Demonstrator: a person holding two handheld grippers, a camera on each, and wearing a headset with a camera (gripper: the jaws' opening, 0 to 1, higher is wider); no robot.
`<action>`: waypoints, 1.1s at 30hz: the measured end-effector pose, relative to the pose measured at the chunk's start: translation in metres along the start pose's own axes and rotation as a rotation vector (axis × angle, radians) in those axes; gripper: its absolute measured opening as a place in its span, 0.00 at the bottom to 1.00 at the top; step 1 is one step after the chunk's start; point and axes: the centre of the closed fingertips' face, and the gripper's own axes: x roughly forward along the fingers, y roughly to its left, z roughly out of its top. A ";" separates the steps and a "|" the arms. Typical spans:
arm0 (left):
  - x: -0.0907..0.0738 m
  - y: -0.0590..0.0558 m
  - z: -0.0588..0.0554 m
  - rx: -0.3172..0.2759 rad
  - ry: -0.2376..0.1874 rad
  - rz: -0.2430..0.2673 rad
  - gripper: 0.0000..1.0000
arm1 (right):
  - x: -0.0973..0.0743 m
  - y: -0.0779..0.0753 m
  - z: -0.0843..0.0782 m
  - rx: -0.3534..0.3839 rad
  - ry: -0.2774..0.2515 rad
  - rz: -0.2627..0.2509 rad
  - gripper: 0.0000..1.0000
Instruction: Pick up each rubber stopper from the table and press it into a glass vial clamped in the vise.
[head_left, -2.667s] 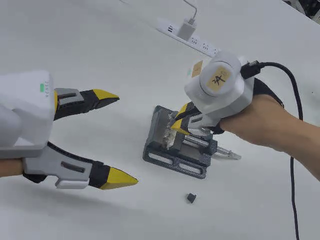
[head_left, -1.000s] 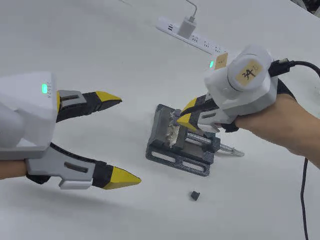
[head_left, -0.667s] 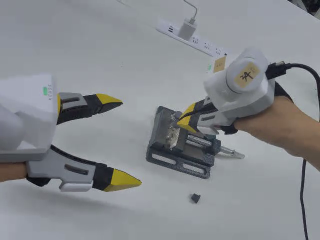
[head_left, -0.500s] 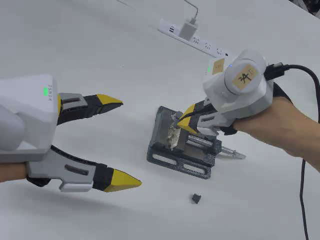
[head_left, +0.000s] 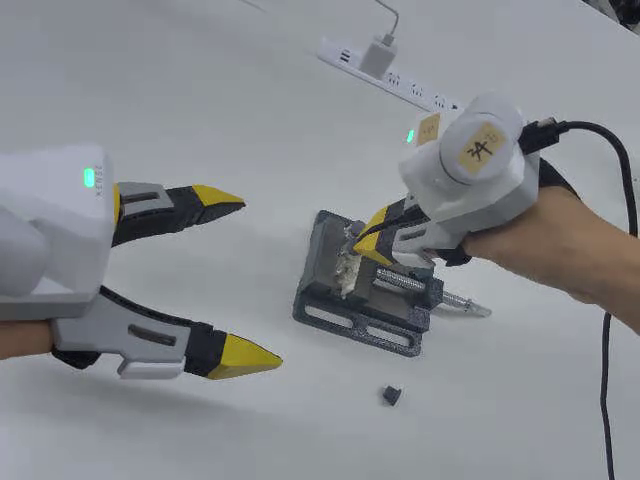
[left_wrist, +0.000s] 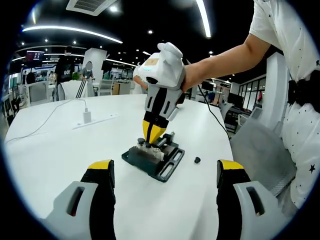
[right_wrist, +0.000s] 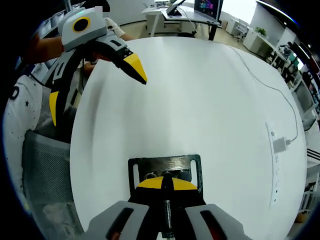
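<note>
Where right gripper (head_left: 366, 245) tips meet over vise (head_left: 350, 318), anything held hidden; left gripper (head_left: 259, 281) wide.

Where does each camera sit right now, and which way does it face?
Head view: above the table, facing forward and down at the vise; left gripper open at left, right gripper shut over the vise, forearm behind it.
Left gripper view: low over the table, facing the vise; own jaws wide apart at the bottom; forearm and shirt beyond.
Right gripper view: over the vise, looking down along its closed jaws; left gripper beyond.
Shared: head and left gripper views both show the loose stopper and power strip.
</note>
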 end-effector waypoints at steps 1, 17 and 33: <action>0.000 0.000 0.000 -0.001 -0.002 0.001 0.83 | 0.000 0.000 0.000 0.003 0.001 0.002 0.00; -0.001 0.002 0.001 -0.007 -0.013 0.006 0.83 | 0.004 -0.006 -0.004 -0.011 0.066 0.028 0.00; -0.001 0.004 0.003 -0.009 -0.014 0.013 0.82 | 0.006 -0.007 -0.006 -0.039 0.104 0.035 0.00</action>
